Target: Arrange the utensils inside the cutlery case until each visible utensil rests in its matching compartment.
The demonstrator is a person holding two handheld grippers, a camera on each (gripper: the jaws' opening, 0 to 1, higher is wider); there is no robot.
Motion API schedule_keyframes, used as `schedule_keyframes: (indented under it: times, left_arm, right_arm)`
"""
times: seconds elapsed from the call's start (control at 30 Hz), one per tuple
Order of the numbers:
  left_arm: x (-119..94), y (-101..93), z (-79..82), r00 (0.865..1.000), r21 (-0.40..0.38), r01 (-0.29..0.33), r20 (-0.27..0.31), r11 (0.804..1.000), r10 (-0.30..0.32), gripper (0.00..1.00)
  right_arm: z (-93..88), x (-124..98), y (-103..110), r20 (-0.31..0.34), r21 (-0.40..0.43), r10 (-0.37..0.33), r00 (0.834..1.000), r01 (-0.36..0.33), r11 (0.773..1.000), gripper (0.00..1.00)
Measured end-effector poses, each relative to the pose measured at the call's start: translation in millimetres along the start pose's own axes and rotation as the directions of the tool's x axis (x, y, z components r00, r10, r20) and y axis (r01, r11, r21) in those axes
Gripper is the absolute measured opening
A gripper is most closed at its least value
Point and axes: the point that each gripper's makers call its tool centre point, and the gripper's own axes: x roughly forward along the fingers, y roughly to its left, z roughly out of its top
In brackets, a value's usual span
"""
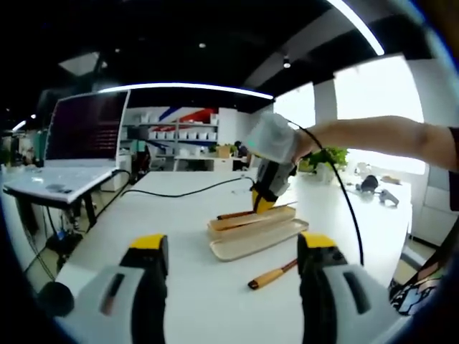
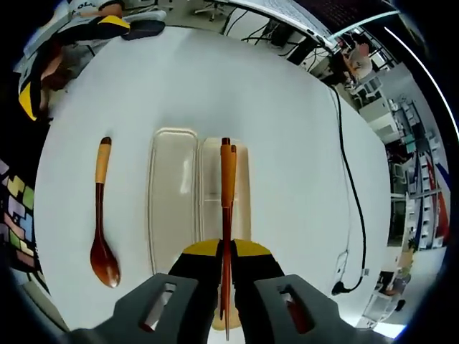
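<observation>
The cutlery case lies open on the white table as two long cream trays, side by side (image 2: 172,193) (image 2: 242,186), seen edge-on in the left gripper view (image 1: 254,235). My right gripper (image 2: 226,251) is shut on a pair of brown chopsticks (image 2: 226,193), held lengthwise over the right tray; whether they touch it I cannot tell. In the left gripper view the right gripper (image 1: 267,192) hangs at the far tray's end with the chopsticks (image 1: 235,213). A brown wooden spoon (image 2: 100,215) (image 1: 272,274) lies on the table beside the case. My left gripper (image 1: 233,247) is open, short of the case.
A laptop (image 1: 79,140) stands on a raised stand at the left. A black cable (image 1: 186,192) (image 2: 350,186) runs across the table beyond the case. Small dark objects (image 1: 379,188) lie at the far right. A person's arm (image 1: 373,136) reaches in from the right.
</observation>
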Motion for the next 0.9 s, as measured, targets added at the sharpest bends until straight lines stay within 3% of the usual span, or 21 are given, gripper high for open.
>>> schedule_keyframes:
  times: [0.37,0.9]
  left_arm:
    - [2,-11.1,3.1,0.999,0.021,0.038,0.018,0.999,-0.039,0.78]
    - [5,-5.2,-0.5,1.0,0.03,0.014,0.0,0.999,-0.014,0.77]
  right_arm:
    - [2.1,13,5,-0.005,-0.02,0.029,1.0,-0.029,0.999,0.03]
    - [2.7,21,5,0.005,-0.008,0.046,0.999,-0.046,0.999,0.03]
